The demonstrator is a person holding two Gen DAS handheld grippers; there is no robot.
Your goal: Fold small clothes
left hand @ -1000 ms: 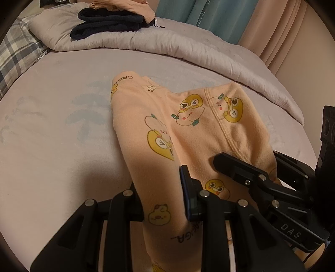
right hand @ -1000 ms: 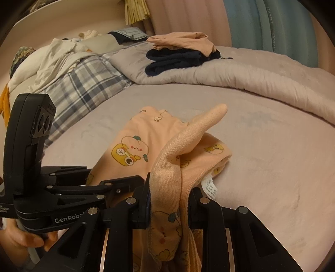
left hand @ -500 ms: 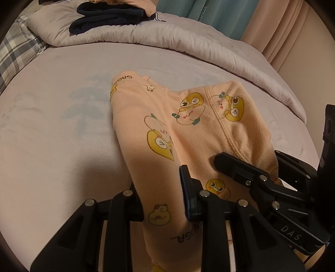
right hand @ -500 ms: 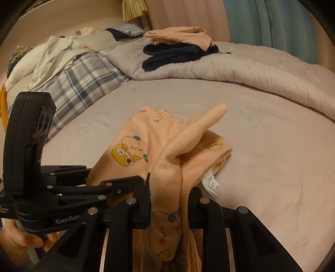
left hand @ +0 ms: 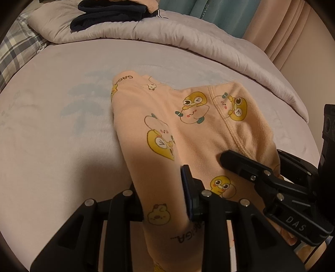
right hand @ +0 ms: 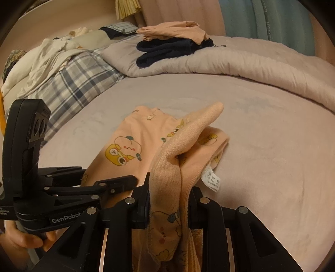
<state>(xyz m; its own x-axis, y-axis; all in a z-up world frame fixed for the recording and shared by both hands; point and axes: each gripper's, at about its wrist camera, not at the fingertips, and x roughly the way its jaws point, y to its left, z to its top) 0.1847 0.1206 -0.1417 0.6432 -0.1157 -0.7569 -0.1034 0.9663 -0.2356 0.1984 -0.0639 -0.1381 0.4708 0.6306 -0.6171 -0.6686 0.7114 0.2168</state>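
Observation:
A small peach garment (left hand: 167, 125) printed with yellow cartoon ducks lies partly on the lilac bed sheet (left hand: 52, 136), its near end lifted. My left gripper (left hand: 163, 200) is shut on the garment's near edge. My right gripper (right hand: 167, 207) is shut on a bunched edge of the same garment (right hand: 146, 142), beside a white care label (right hand: 211, 180). The right gripper (left hand: 272, 184) also shows at the right of the left wrist view; the left gripper (right hand: 88, 188) shows at the left of the right wrist view, held by a hand. The two grippers are close side by side.
A rolled lilac duvet (right hand: 240, 62) lies across the far side of the bed, with folded dark blue clothes (right hand: 167, 50) and a peach piece (right hand: 173, 31) stacked on it. A plaid blanket (right hand: 73, 83) and white bedding (right hand: 41, 58) sit at the left. Curtains (left hand: 219, 16) hang behind.
Both grippers have moved slightly forward over the bed, still holding the garment. The grip and the garment's shape look the same.

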